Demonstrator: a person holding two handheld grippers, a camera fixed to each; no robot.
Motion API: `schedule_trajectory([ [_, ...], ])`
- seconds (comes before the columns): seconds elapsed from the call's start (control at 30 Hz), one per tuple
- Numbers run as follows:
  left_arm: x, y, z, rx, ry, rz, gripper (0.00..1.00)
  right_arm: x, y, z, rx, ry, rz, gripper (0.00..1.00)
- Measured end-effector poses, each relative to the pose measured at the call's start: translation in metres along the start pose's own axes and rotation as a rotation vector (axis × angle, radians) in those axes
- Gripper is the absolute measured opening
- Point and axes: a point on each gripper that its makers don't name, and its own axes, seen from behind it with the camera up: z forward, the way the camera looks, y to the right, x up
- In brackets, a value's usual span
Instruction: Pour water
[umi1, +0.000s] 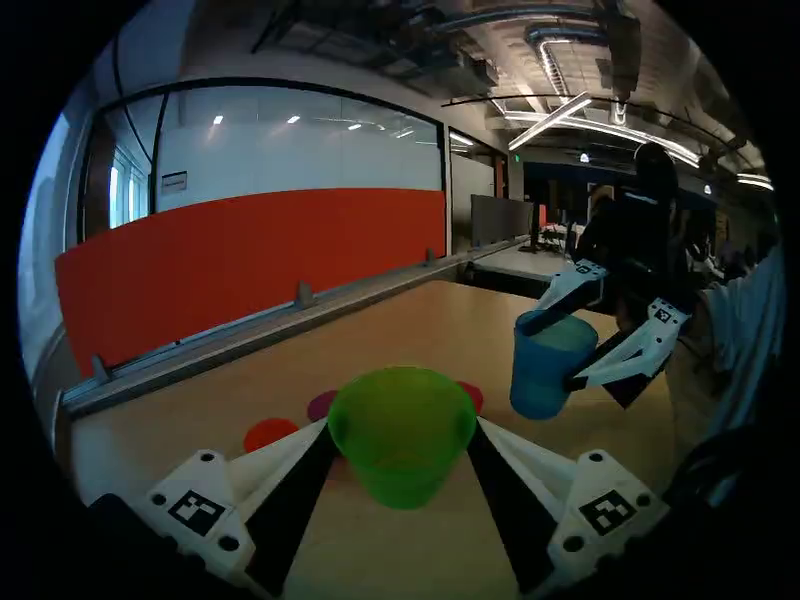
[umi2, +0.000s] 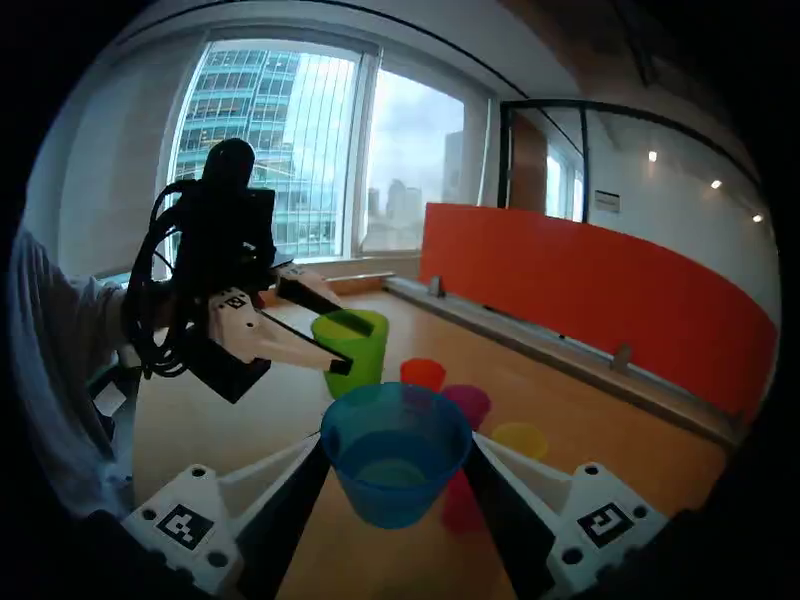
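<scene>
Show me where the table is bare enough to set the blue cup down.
Bare wood runs between the small cups and the orange partition, and on the table beyond the green cup. It is crowded where the small cups cluster by the blue cup.

In the left gripper view the green cup (umi1: 402, 432) covers most of a purple cup (umi1: 322, 404) at its 10 o'clock and a red cup (umi1: 471, 395) at 2 o'clock; only slivers show. The blue cup (umi1: 545, 365) keeps its inside out of sight there. A sleeve (umi1: 745, 330) at 3 o'clock is cut by the edge. In the right gripper view the blue cup (umi2: 396, 462) hides the base of the purple cup (umi2: 466, 403) at 1 o'clock and most of a pink cup (umi2: 462, 505) at 4 o'clock. It may hold water; the tint is too faint to tell.
</scene>
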Motion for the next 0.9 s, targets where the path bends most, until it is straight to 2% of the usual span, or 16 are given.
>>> schedule_trajectory([
  [0.57,0.045,0.02,-0.035,0.003,0.137,-0.003,0.88,0.037,0.005,-0.012,-0.026,0.083,-0.008,0.91],
  [0.9,0.052,0.029,-0.042,-0.005,0.178,-0.005,0.88,0.048,0.007,-0.015,-0.039,0.115,-0.009,0.91],
])
